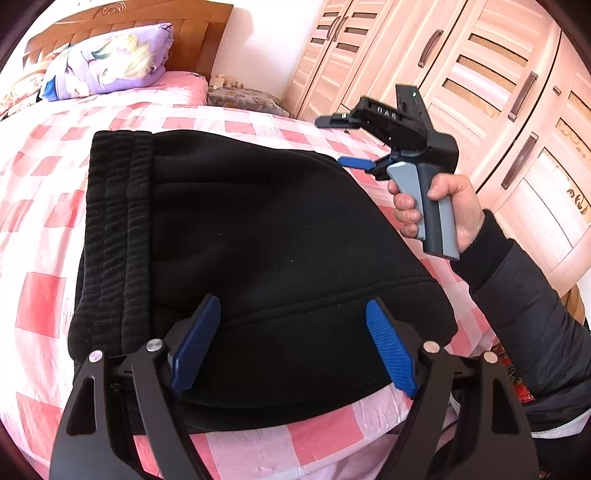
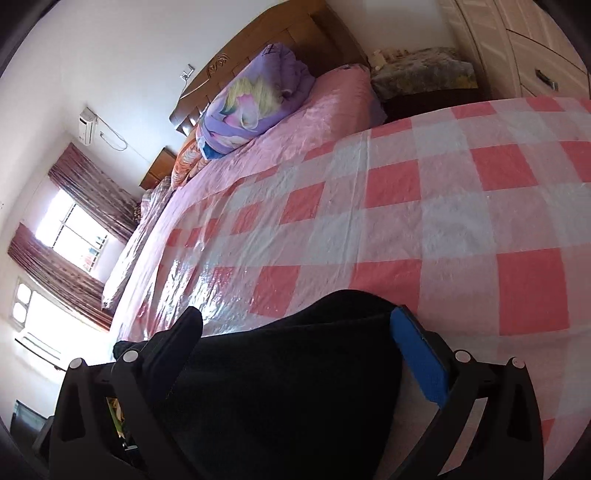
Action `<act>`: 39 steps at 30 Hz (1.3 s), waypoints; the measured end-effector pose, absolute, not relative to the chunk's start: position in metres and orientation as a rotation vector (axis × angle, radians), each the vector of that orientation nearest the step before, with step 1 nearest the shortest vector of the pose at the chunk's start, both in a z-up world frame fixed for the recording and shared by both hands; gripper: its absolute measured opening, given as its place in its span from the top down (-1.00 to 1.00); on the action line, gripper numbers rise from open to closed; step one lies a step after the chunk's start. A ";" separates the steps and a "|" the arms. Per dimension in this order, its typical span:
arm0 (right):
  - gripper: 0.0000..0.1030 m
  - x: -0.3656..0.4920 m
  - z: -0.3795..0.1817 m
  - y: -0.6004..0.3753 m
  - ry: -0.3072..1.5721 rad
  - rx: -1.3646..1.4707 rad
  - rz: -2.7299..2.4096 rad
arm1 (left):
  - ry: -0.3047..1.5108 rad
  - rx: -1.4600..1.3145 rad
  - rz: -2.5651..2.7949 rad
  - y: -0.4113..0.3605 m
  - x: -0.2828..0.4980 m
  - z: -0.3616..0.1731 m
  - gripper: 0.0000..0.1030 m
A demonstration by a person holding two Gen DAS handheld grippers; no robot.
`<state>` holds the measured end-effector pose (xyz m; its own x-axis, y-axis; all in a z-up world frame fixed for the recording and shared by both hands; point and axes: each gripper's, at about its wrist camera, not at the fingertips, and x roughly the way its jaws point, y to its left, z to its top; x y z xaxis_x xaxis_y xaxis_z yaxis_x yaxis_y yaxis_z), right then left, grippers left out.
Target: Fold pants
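The black pants (image 1: 258, 251) lie folded into a compact stack on the pink checked bed cover (image 1: 44, 229), waistband at the left. My left gripper (image 1: 293, 314) is open, its blue pads spread just above the near edge of the stack, holding nothing. My right gripper (image 1: 356, 162) shows in the left wrist view at the far right corner of the pants, held in a hand. In the right wrist view the right gripper (image 2: 295, 317) is open, with black fabric (image 2: 280, 387) lying between its spread fingers.
A purple folded quilt (image 1: 110, 62) lies against the wooden headboard (image 1: 192, 33) at the far end of the bed. A pale wooden wardrobe (image 1: 480, 74) stands along the right. A small covered bedside stand (image 1: 243, 98) sits between them. A window with curtains (image 2: 74, 229) is at the left.
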<state>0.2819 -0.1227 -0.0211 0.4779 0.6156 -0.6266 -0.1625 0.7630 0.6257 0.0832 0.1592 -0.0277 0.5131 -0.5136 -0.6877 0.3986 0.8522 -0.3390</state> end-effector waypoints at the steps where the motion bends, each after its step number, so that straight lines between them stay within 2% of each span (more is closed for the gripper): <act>1: -0.92 0.281 -0.023 -0.125 0.966 0.555 0.513 | 0.872 -0.140 -0.552 0.159 0.083 -0.028 -0.56; 5: -0.92 0.260 -0.006 -0.119 0.915 0.576 0.604 | 0.866 -0.135 -0.542 0.157 0.082 -0.028 -0.56; 8: -0.92 0.281 -0.025 -0.095 1.012 0.496 0.596 | 0.861 -0.122 -0.531 0.154 0.081 -0.029 -0.56; 9: -0.92 0.285 -0.023 -0.094 0.988 0.491 0.587 | 0.862 -0.122 -0.530 0.154 0.080 -0.029 -0.56; 12: -0.92 0.288 0.003 -0.095 0.933 0.424 0.387 | 0.860 -0.137 -0.540 0.156 0.079 -0.029 -0.56; 15: -0.92 0.263 0.030 -0.070 0.909 0.479 0.659 | 0.846 -0.154 -0.551 0.159 0.078 -0.029 -0.56; 17: -0.92 0.245 0.036 -0.037 0.955 0.426 0.818 | 0.838 -0.151 -0.550 0.159 0.077 -0.030 -0.56; 19: -0.92 0.237 0.024 0.004 1.083 0.430 1.025 | 0.833 -0.145 -0.544 0.158 0.076 -0.030 -0.56; 22: -0.90 0.266 -0.005 0.036 1.152 0.318 0.893 | 0.835 -0.154 -0.542 0.160 0.075 -0.031 -0.56; 26: -0.92 0.291 0.000 0.019 1.144 0.573 0.831 | 0.833 -0.194 -0.567 0.167 0.073 -0.031 -0.56; 29: -0.92 0.265 0.026 0.029 1.086 0.517 0.958 | 0.826 -0.202 -0.577 0.169 0.072 -0.031 -0.56; 34: -0.92 0.250 -0.002 0.067 1.178 0.433 1.085 | 0.819 -0.180 -0.554 0.165 0.071 -0.032 -0.56; 36: -0.90 0.268 -0.010 0.069 1.176 0.516 1.097 | 0.828 -0.179 -0.550 0.166 0.073 -0.032 -0.56; 39: -0.92 0.284 0.012 0.032 1.071 0.684 0.947 | 0.851 -0.189 -0.559 0.165 0.076 -0.029 -0.56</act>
